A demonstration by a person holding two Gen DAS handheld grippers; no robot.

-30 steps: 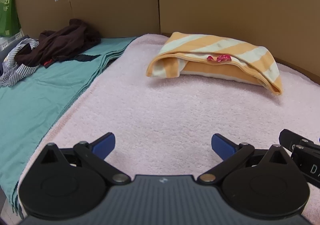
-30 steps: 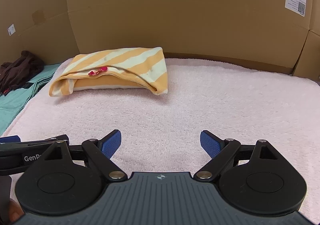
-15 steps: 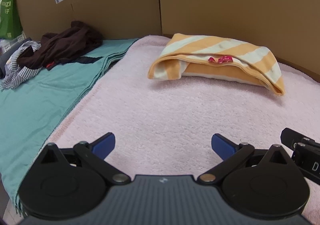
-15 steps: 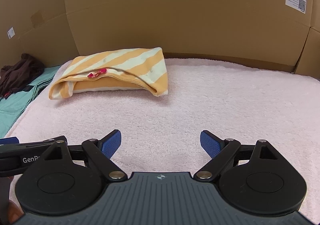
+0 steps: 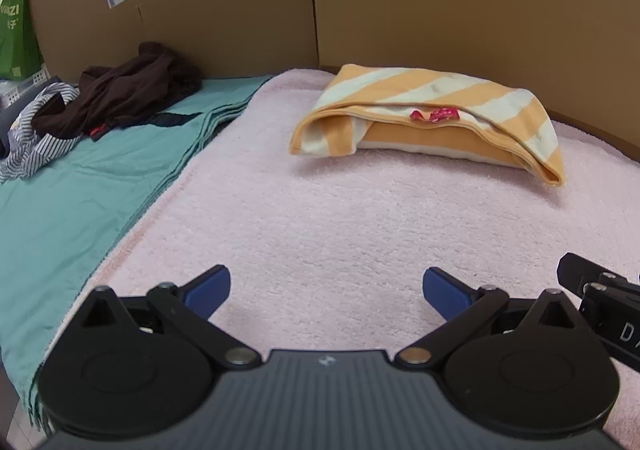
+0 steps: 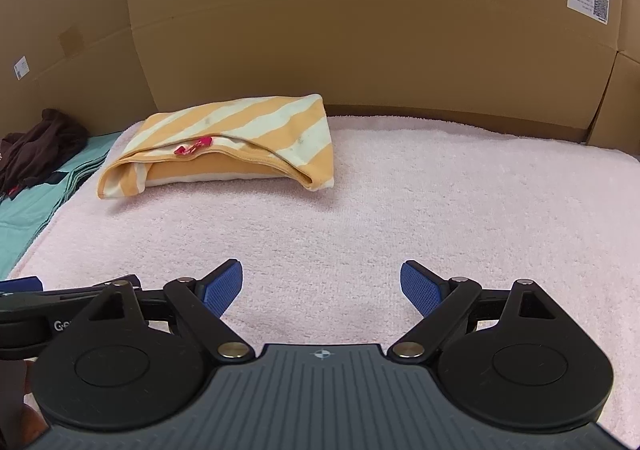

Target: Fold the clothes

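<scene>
A folded orange and cream striped garment (image 5: 432,122) (image 6: 232,142) with a small red bow lies at the far side of the pink towel (image 5: 320,218) (image 6: 400,210). My left gripper (image 5: 326,288) hovers open over the towel's near part, well short of the garment, nothing between its blue pads. My right gripper (image 6: 322,286) is likewise open and empty, beside the left one. A dark brown garment (image 5: 132,90) (image 6: 36,146) and a striped one (image 5: 36,130) lie heaped on a teal cloth (image 5: 80,202) to the left.
Cardboard walls (image 5: 440,2) (image 6: 360,18) close in the back and sides. A green bag (image 5: 14,34) stands at the far left. The teal cloth's folded edges meet the towel's left border.
Both views have shifted slightly, with the striped garment sitting a little further right and lower in frame. Both grippers stay open and empty.
</scene>
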